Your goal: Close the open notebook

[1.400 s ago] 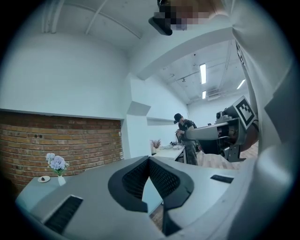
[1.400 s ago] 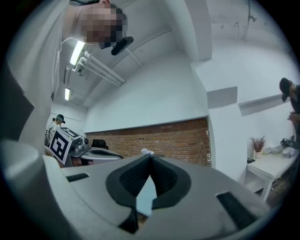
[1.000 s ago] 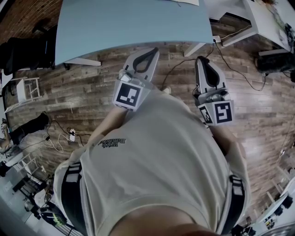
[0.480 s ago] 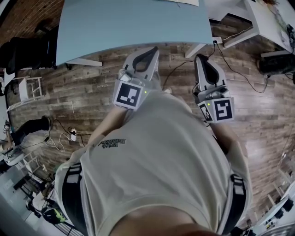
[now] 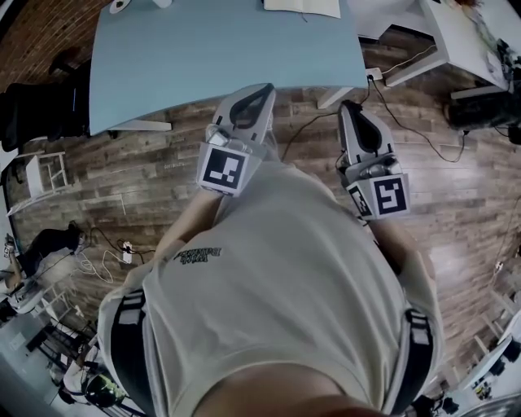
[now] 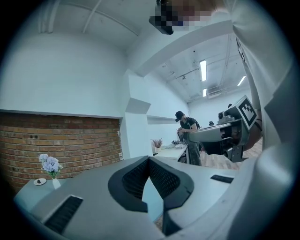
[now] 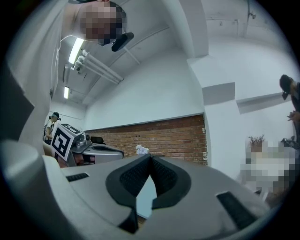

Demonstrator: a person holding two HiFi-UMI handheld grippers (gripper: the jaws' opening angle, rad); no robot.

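The open notebook shows as white pages at the far edge of the light blue table, cut off by the top of the head view. Both grippers are held out in front of the person's chest, over the wooden floor just short of the table's near edge. My left gripper has its jaws together with nothing between them. My right gripper is shut and empty too. Each gripper view looks level across the room, and neither shows the notebook.
A white desk stands at the right, with cables trailing over the floor beside it. Dark furniture sits left of the table. A small vase of flowers stands on the table before a brick wall. Another person stands far off.
More of the table and the notebook's pages have come into the head view. Both grippers have moved slightly toward the table's near edge, still shut.
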